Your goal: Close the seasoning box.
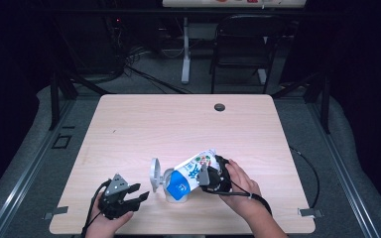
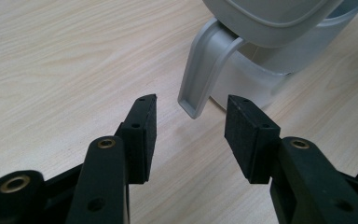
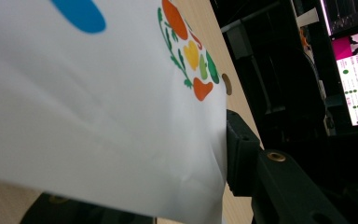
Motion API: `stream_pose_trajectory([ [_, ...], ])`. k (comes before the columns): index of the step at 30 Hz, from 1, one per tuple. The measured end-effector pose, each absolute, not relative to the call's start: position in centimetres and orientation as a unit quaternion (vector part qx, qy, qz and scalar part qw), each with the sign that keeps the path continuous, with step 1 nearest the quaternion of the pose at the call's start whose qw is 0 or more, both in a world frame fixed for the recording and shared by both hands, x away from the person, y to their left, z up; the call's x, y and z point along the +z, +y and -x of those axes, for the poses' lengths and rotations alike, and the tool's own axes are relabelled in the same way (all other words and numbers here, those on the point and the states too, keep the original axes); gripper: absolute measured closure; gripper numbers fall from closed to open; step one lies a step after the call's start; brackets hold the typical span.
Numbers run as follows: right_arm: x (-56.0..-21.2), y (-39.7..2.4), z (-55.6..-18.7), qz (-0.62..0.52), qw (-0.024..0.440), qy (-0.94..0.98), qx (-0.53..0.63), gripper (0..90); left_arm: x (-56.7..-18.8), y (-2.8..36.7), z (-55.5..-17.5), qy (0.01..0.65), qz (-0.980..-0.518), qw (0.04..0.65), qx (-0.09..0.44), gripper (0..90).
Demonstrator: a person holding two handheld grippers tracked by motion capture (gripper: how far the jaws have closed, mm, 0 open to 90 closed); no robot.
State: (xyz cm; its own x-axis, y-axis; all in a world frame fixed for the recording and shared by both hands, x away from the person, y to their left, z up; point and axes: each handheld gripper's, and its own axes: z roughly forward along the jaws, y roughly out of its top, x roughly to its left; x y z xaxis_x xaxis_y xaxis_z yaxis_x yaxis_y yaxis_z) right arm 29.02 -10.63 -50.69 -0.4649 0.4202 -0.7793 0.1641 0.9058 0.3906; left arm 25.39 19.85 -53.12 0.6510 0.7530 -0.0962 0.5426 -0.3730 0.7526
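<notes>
Right tool [image 1: 213, 177] clamping tilted carton [image 1: 192, 171], left view shows jug handle [image 2: 204, 70]

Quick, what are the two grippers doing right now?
Left gripper: open, holding nothing.
Right gripper: closed on the tilted carton.

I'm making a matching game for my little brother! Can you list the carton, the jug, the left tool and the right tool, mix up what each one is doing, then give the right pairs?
Things:
1. carton
2. jug
3. left tool
4. right tool

States:
A. open, holding nothing, jaws aimed at a grey handle
B. tipped over, mouth down toward the jug
C. shut on the carton
D. standing on the table with its lid swung up

Pairs: 1-B, 2-D, 3-A, 4-C
</notes>
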Motion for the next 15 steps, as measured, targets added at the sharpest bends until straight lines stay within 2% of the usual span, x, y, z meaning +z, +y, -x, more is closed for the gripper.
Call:
stream_pose_trajectory([
  [15, -51.5, -11.14, -28.95, -0.212, 0.451, 0.852, 0.159, 68.9, -53.17, 19.77, -25.36, 0.394, -0.819, 0.394, 0.134, 54.5],
])
